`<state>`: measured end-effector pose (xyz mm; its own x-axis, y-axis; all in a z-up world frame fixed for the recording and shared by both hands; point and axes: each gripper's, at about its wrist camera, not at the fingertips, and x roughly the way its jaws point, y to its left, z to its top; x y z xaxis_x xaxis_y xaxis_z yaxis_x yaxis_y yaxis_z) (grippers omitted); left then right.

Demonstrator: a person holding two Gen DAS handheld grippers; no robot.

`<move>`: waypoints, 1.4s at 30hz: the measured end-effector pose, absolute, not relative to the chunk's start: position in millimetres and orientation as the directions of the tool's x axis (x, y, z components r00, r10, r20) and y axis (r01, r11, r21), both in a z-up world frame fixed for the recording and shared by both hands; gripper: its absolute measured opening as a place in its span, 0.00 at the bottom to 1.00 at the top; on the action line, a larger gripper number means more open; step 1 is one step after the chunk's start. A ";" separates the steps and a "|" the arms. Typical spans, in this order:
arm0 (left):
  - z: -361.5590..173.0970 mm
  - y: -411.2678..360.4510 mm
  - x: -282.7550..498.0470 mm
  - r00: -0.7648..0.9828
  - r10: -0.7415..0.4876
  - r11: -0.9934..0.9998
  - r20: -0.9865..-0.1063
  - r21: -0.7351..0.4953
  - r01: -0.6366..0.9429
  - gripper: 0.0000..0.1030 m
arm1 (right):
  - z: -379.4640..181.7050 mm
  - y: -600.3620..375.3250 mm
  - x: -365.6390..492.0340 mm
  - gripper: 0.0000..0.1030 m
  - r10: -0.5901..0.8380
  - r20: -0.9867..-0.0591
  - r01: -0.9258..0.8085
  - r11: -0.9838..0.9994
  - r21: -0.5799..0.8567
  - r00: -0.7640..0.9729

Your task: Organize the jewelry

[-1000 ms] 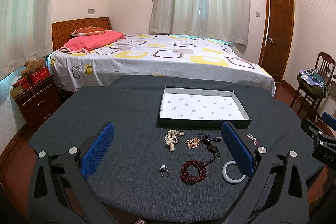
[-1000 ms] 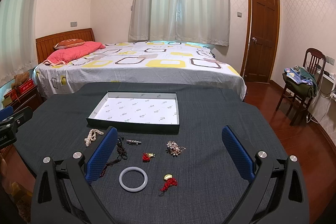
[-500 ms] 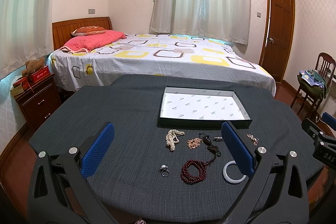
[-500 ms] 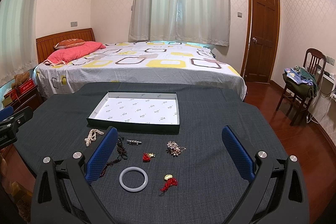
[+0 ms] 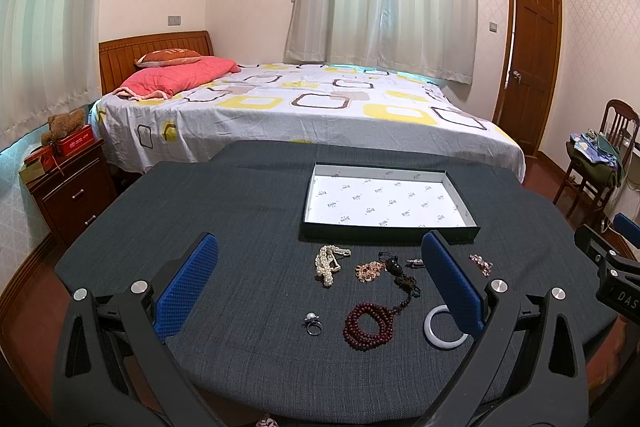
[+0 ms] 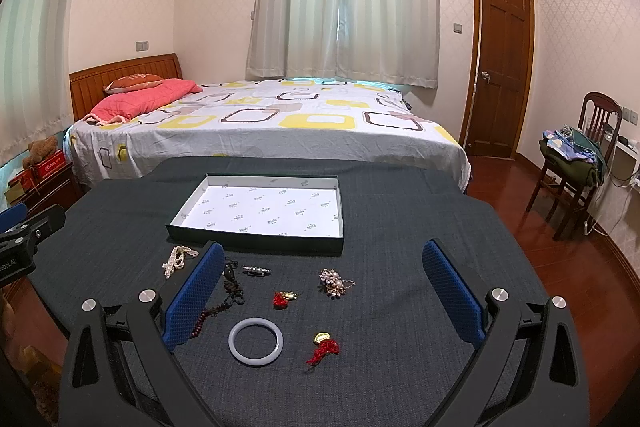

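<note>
From the left wrist, the left gripper (image 5: 320,285) hangs over the near edge of the table (image 5: 224,211), its blue pads spread wide and holding nothing. Between them on the dark cloth lie a pearl strand (image 5: 328,264), a pink bracelet (image 5: 369,270), a ring (image 5: 313,323) and red beads (image 5: 367,323) trailing a dark cord toward the tray (image 5: 390,229). A white bangle (image 5: 436,331) sits partly behind the right pad. The tray stands just beyond the jewelry, lined with white paper.

From the right wrist, the right gripper (image 6: 320,289) is likewise wide apart and holding nothing. The bangle (image 6: 256,341) lies between its pads, with a red tassel (image 6: 323,346) beside it. Farther on are a red charm (image 6: 283,298), a brooch (image 6: 334,282) and a clip (image 6: 256,270), all short of the tray (image 6: 256,242). The pearls (image 6: 176,261) lie outside the left pad. A bed (image 6: 260,123) stands behind the table.
</note>
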<state>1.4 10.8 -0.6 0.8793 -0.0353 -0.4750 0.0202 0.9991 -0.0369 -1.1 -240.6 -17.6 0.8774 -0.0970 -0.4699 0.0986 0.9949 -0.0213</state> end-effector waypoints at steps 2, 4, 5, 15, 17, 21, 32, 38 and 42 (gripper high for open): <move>-0.6 10.4 1.4 0.879 -0.035 0.999 -0.475 -0.037 0.020 0.96 | -17.8 -240.5 -1.0 0.94 -0.097 -0.470 0.098 0.995 -0.021 0.878; -0.7 10.3 1.5 0.879 -0.035 0.999 -0.476 -0.037 0.020 0.96 | -17.7 -240.6 -1.0 0.94 -0.097 -0.470 0.099 0.995 -0.020 0.877; -1.5 10.7 1.1 0.879 -0.036 0.999 -0.476 -0.037 0.021 0.96 | -18.2 -240.4 -0.9 0.94 -0.096 -0.471 0.099 0.995 -0.020 0.877; -16.4 11.0 0.5 0.874 -0.050 0.999 -0.484 -0.036 0.038 0.96 | -26.9 -235.1 4.3 0.94 -0.088 -0.488 0.092 0.996 -0.016 0.869; -18.6 9.7 3.5 0.875 -0.056 0.998 -0.481 -0.033 0.046 0.96 | -31.8 -235.5 6.9 0.94 -0.083 -0.495 0.090 0.996 -0.010 0.865; -31.1 7.1 8.3 0.881 -0.035 0.999 -0.472 0.011 0.046 0.96 | -47.9 -240.5 17.1 0.94 -0.069 -0.516 0.085 0.996 0.007 0.854; -107.8 24.3 52.4 0.763 -0.001 0.999 -0.646 0.034 0.029 0.83 | -113.5 -253.7 46.8 0.94 -0.050 -0.617 0.090 0.995 0.034 0.785; -151.2 28.2 72.5 0.673 -0.024 0.999 -0.739 0.013 0.051 0.71 | -143.0 -257.7 56.8 0.94 -0.039 -0.665 0.088 0.995 0.039 0.745; -170.2 30.1 83.9 0.619 -0.082 0.996 -0.781 -0.052 0.066 0.58 | -154.5 -258.5 63.8 0.94 -0.024 -0.688 0.084 0.995 0.055 0.725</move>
